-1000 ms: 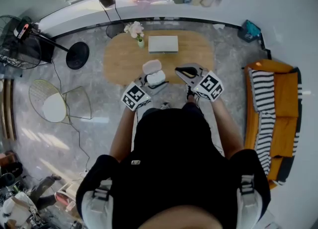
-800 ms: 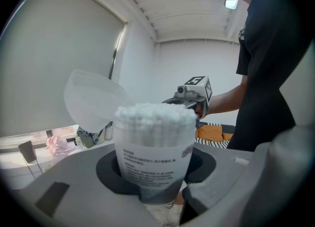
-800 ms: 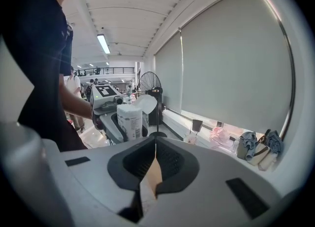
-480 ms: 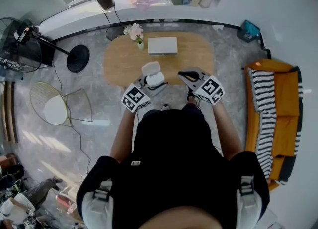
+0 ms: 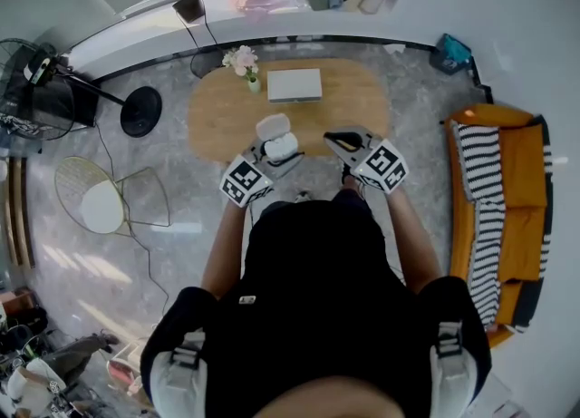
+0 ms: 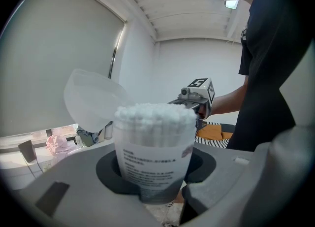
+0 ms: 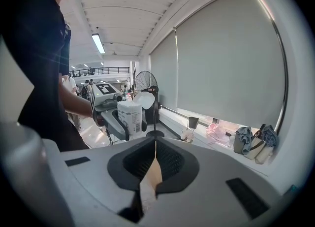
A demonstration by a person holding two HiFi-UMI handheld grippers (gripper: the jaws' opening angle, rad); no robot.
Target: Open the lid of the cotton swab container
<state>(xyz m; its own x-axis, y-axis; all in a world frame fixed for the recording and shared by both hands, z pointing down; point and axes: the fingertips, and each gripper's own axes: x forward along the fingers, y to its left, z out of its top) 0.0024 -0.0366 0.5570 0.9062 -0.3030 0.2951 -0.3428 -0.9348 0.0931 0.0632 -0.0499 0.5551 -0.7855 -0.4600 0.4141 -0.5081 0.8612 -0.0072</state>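
left tool (image 6: 156, 197): clamped wide on cotton swab container (image 6: 153, 157), held up over near edge of table (image 5: 353, 99) | lid (image 6: 93, 104): flipped back, open | right tool (image 7: 155, 164): closed, empty, off to the side | risk: spilled swabs (image 6: 155, 115) if tilted or grip slackened

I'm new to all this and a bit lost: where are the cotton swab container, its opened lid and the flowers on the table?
cotton swab container (image 6: 153, 159): left gripper view, on its printed label.
lid (image 6: 91, 100): left gripper view, middle of the flipped-up disc.
flowers (image 5: 243, 58): head view, on the blossoms.
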